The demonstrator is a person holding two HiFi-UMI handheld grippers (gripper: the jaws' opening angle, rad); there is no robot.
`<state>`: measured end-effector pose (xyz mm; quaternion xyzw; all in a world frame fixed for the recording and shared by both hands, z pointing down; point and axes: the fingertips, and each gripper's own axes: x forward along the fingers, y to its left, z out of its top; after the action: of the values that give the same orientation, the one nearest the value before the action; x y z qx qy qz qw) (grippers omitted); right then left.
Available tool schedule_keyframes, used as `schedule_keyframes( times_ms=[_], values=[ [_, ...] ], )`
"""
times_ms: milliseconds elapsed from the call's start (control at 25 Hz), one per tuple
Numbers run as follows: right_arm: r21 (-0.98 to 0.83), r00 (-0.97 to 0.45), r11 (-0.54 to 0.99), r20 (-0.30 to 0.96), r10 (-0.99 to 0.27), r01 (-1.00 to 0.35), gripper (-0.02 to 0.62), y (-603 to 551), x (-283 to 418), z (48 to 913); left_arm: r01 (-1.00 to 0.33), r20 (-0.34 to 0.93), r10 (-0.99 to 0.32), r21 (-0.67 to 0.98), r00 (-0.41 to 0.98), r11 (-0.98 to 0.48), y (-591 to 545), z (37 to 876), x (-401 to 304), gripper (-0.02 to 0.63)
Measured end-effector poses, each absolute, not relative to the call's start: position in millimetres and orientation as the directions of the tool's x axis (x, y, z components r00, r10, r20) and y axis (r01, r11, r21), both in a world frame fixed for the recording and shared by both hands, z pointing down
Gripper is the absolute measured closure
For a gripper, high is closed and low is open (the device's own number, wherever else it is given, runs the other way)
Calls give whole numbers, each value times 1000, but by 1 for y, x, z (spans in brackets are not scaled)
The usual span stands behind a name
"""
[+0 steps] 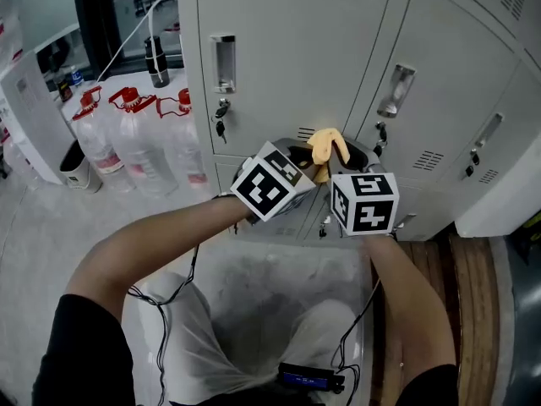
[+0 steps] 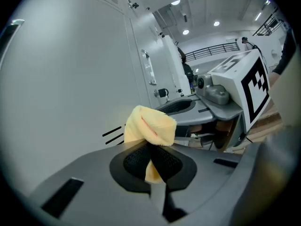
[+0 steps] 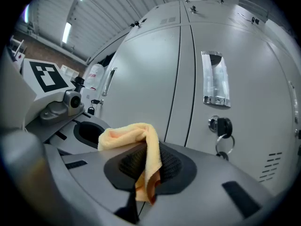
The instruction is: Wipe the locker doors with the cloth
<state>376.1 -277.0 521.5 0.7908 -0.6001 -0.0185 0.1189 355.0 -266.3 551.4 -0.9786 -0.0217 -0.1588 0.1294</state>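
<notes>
Cloth (image 1: 328, 145), yellow and bunched, sits in the head view between the tips of the left gripper (image 1: 306, 161) and the right gripper (image 1: 348, 157). Both grippers are held close together in front of the grey locker doors (image 1: 287, 49), near the vertical seam between two doors. A recessed handle (image 1: 223, 62) and a hanging key (image 1: 221, 126) lie up and to the left of the grippers, well clear of them. Large water bottles (image 1: 135, 142) stand on the floor to the left of the lockers, apart from both arms.

Left gripper view: the jaws are closed and pinch a fold of the cloth, which bulges out past the pads. A plain door face fills the left side close by, with short vent slots (image 2: 113, 134) just beside the cloth's edge. The right gripper lies immediately to the right, its marker cube (image 2: 249, 86) above it.

Right gripper view: these jaws are also clamped on the cloth, a strip of which runs down between the pads. Beyond the tips, the door seam (image 3: 186, 79) runs upward, with a metal handle plate (image 3: 214, 79) and a keyed lock (image 3: 221, 126) to its right and bare door to its left.
</notes>
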Motion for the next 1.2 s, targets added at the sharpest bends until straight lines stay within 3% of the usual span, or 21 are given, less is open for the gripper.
schedule_keyframes(
  times_ms=[520, 880, 1200],
  values=[
    [168, 288, -261, 162, -944, -951, 532, -270, 377, 522, 85, 307, 3, -254, 952, -963, -256, 549, 352, 586],
    [120, 229, -213, 135, -964, -970, 532, -275, 354, 504, 177, 265, 95, -304, 959, -936, -259, 528, 328, 586],
    [90, 124, -105, 240, -963, -990, 532, -281, 332, 459, 302, 283, 225, -266, 932, -915, -258, 478, 304, 586]
  ],
)
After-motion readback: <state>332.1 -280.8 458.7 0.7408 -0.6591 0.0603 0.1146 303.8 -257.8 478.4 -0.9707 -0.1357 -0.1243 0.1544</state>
